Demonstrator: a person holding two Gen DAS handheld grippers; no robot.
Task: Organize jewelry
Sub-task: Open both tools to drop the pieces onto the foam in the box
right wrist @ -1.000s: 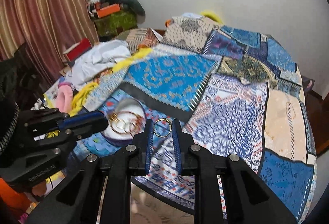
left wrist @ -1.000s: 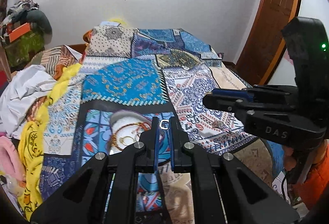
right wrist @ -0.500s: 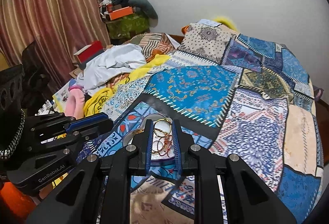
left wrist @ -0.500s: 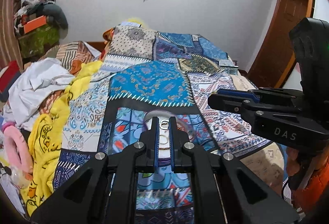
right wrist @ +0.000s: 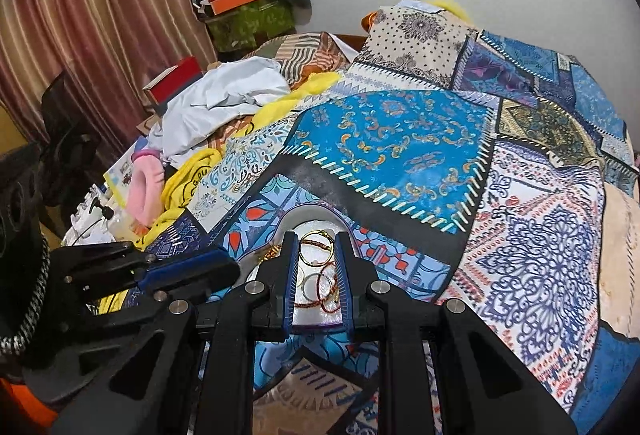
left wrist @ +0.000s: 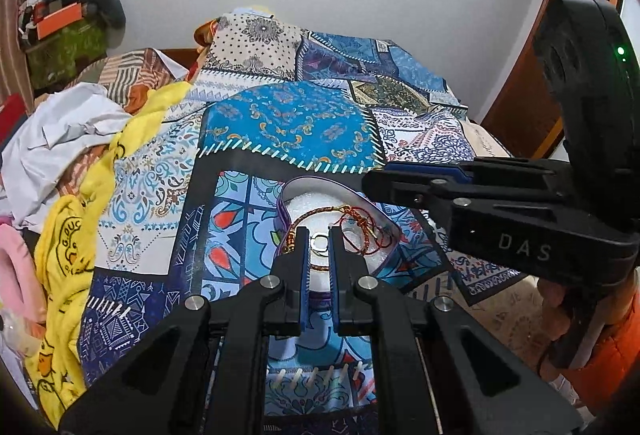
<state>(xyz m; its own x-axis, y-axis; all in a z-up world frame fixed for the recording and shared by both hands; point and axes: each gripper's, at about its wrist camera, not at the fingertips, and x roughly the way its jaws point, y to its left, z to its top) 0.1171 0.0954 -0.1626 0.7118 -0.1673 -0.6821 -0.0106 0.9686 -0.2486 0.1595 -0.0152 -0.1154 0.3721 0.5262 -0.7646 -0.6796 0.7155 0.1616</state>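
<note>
A white oval jewelry box [left wrist: 308,197] with a purple rim lies on the patchwork bedspread and holds red-and-gold thread bracelets [left wrist: 362,225]. My left gripper [left wrist: 319,235] is shut on a small silver ring [left wrist: 319,240] just above the box. My right gripper [right wrist: 316,241] is shut on a thin gold bangle [right wrist: 316,250], also over the box [right wrist: 320,213], above more gold bangles [right wrist: 320,287]. The right gripper body shows at the right of the left wrist view [left wrist: 500,211].
The patchwork bedspread [right wrist: 400,139] covers the bed. A heap of white, yellow and pink clothes [left wrist: 72,139] lies along its left side. A red box [right wrist: 172,83] and striped curtains [right wrist: 88,15] stand beyond. A wooden door [left wrist: 536,75] is at right.
Both grippers have moved left and down over the jewelry box, each carrying its ring. The box now lies directly under the fingertips.
</note>
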